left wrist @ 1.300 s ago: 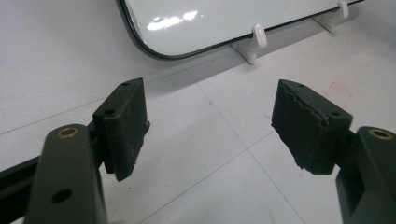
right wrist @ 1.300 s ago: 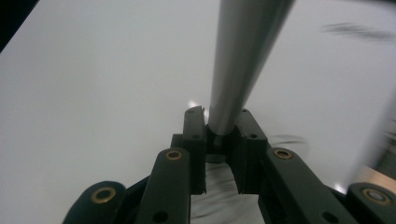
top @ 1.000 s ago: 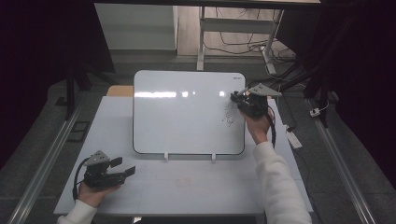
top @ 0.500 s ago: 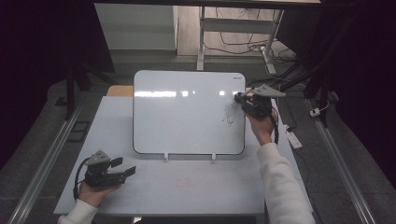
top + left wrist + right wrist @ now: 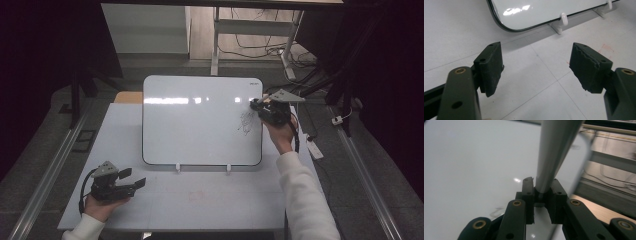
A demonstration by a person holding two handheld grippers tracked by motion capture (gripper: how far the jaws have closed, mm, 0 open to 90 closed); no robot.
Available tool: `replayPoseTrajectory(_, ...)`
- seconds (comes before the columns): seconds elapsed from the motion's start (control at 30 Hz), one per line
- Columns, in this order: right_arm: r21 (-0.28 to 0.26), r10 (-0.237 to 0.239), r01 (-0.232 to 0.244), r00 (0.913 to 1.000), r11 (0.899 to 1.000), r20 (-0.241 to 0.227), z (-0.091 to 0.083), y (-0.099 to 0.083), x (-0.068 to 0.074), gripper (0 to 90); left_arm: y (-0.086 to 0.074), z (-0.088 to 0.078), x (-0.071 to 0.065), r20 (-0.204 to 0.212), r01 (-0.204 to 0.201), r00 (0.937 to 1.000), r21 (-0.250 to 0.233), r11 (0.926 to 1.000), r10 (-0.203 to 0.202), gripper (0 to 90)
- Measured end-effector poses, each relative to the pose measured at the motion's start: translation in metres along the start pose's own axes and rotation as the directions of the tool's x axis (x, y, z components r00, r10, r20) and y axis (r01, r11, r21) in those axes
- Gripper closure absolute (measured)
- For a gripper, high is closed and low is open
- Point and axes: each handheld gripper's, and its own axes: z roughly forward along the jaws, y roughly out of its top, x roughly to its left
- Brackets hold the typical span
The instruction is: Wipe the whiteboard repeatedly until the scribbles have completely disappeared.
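Clearly the marker point(image 5: 554, 152) is a light, stiff, smooth barrel, so it could slip; it stands at the whiteboard's point(image 5: 200, 125) far right by the scribble point(image 5: 246, 122), clamped low down in the right gripper point(image 5: 260, 105). Gripping nearer its tip would steady it. Near left, the left gripper point(image 5: 536, 67) hangs wide and empty over the table point(image 5: 210, 200).

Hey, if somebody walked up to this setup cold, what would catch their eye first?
Probably the whiteboard, propped up mid-table and catching bright ceiling glare, with a small dark scribble near its right edge. Right beside that, the right gripper is shut on a grey marker held at the board's upper right. The left gripper sits open, low at the table's front left corner, holding nothing.
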Motion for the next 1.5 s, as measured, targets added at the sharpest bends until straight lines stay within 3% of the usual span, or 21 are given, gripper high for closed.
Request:
replayPoseTrajectory(0.1, 0.019, -0.048, 0.047, 0.9987, 0.999, 0.020, 0.002, 0.002, 0.004, 77.1, 0.000, 0.001, 0.001, 0.000, 0.007, 1.0000, 0.003, 1.0000, -0.007, 27.4)
replayPoseTrajectory(0.13, -0.017, 0.026, -0.025, 0.9967, 1.000, 0.077, 0.000, 0.005, -0.005, 77.1, 0.000, 0.000, 0.001, -0.001, 0.003, 1.0000, 0.002, 1.0000, -0.003, 27.4)
replayPoseTrajectory(0.2, -0.034, 0.057, -0.054, 0.9947, 0.998, 0.085, 0.000, 0.005, -0.008, 77.1, 0.000, 0.000, 0.000, 0.001, 0.003, 1.0000, -0.001, 1.0000, -0.003, 27.3)
replayPoseTrajectory(0.3, 0.019, -0.030, 0.030, 0.9995, 0.999, 0.009, 0.006, 0.003, 0.010, 77.2, 0.000, -0.001, 0.000, 0.001, 0.003, 1.0000, -0.005, 1.0000, -0.003, 27.4)
replayPoseTrajectory(0.43, 0.007, -0.005, 0.005, 0.9993, 1.000, 0.038, 0.003, 0.003, 0.007, 77.2, 0.000, 0.000, 0.001, 0.002, 0.000, 1.0000, 0.001, 1.0000, 0.000, 27.3)
replayPoseTrajectory(0.53, 0.022, -0.006, 0.006, 0.9998, 1.000, -0.017, 0.006, 0.000, 0.013, 77.2, 0.000, -0.001, 0.001, 0.001, 0.001, 1.0000, -0.005, 1.0000, -0.001, 27.4)
replayPoseTrajectory(0.57, 0.058, -0.059, 0.063, 0.9949, 0.996, -0.082, 0.010, -0.003, 0.025, 77.2, 0.000, 0.000, 0.002, 0.002, 0.005, 1.0000, -0.002, 1.0000, -0.005, 27.4)
replayPoseTrajectory(0.63, 0.056, -0.080, 0.082, 0.9957, 0.995, -0.047, 0.010, -0.002, 0.029, 77.2, 0.000, 0.001, 0.001, 0.001, 0.006, 1.0000, 0.002, 1.0000, -0.006, 27.4)
replayPoseTrajectory(0.73, 0.033, -0.020, 0.020, 0.9997, 0.999, -0.014, 0.008, -0.003, 0.025, 77.2, 0.000, 0.000, 0.000, 0.000, -0.002, 1.0000, 0.000, 1.0000, 0.002, 27.4)
replayPoseTrajectory(0.8, 0.048, -0.029, 0.032, 0.9981, 0.998, -0.054, 0.009, -0.008, 0.032, 77.2, 0.000, -0.001, 0.000, -0.002, 0.001, 1.0000, -0.005, 1.0000, -0.001, 27.4)
replayPoseTrajectory(0.83, 0.074, -0.112, 0.116, 0.9923, 0.990, -0.054, 0.009, -0.011, 0.040, 77.2, 0.000, -0.001, 0.000, 0.000, 0.002, 1.0000, -0.005, 1.0000, -0.002, 27.4)
replayPoseTrajectory(0.87, 0.074, -0.112, 0.116, 0.9923, 0.990, -0.054, 0.009, -0.011, 0.040, 77.2, 0.000, 0.000, 0.001, 0.000, 0.005, 1.0000, -0.003, 1.0000, -0.005, 27.4)
replayPoseTrajectory(0.93, 0.051, -0.071, 0.072, 0.9973, 0.996, -0.016, 0.005, -0.010, 0.034, 77.2, 0.001, 0.002, 0.000, 0.003, 0.003, 1.0000, 0.002, 1.0000, -0.003, 27.4)
replayPoseTrajectory(0.97, 0.023, 0.010, -0.010, 1.0000, 1.000, 0.001, 0.002, -0.011, 0.026, 77.2, 0.001, 0.002, -0.001, 0.002, -0.003, 1.0000, 0.001, 1.0000, 0.003, 27.4)
replayPoseTrajectory(1.0, 0.023, 0.010, -0.010, 1.0000, 1.000, 0.001, 0.002, -0.011, 0.026, 77.2, 0.001, 0.001, -0.002, 0.003, -0.006, 1.0000, 0.000, 1.0000, 0.006, 27.4)
replayPoseTrajectory(1.1, 0.071, -0.064, 0.069, 0.9956, 0.995, -0.069, 0.003, -0.019, 0.039, 77.2, 0.001, 0.000, -0.001, 0.002, -0.001, 1.0000, -0.003, 1.0000, 0.001, 27.4)
replayPoseTrajectory(1.2, 0.074, -0.077, 0.082, 0.9949, 0.994, -0.065, 0.001, -0.019, 0.038, 77.2, 0.001, 0.002, 0.000, 0.002, 0.002, 1.0000, 0.002, 1.0000, -0.002, 27.4)
replayPoseTrajectory(1.27, 0.052, -0.009, 0.012, 0.9986, 0.999, -0.051, -0.001, -0.021, 0.032, 77.2, 0.001, 0.002, -0.001, 0.002, -0.004, 1.0000, 0.003, 1.0000, 0.004, 27.4)
replayPoseTrajectory(1.37, 0.101, -0.061, 0.074, 0.9909, 0.992, -0.119, 0.001, -0.027, 0.047, 77.2, 0.002, 0.002, -0.002, 0.001, -0.005, 1.0000, -0.001, 1.0000, 0.005, 27.4)
replayPoseTrajectory(1.43, 0.111, -0.117, 0.130, 0.9857, 0.985, -0.122, 0.001, -0.028, 0.054, 77.2, 0.002, 0.002, -0.001, 0.002, -0.002, 1.0000, 0.001, 1.0000, 0.002, 27.4)
replayPoseTrajectory(1.5, 0.082, -0.096, 0.102, 0.9926, 0.991, -0.074, -0.001, -0.026, 0.047, 77.2, 0.002, 0.003, -0.001, 0.003, -0.004, 1.0000, 0.007, 1.0000, 0.004, 27.4)
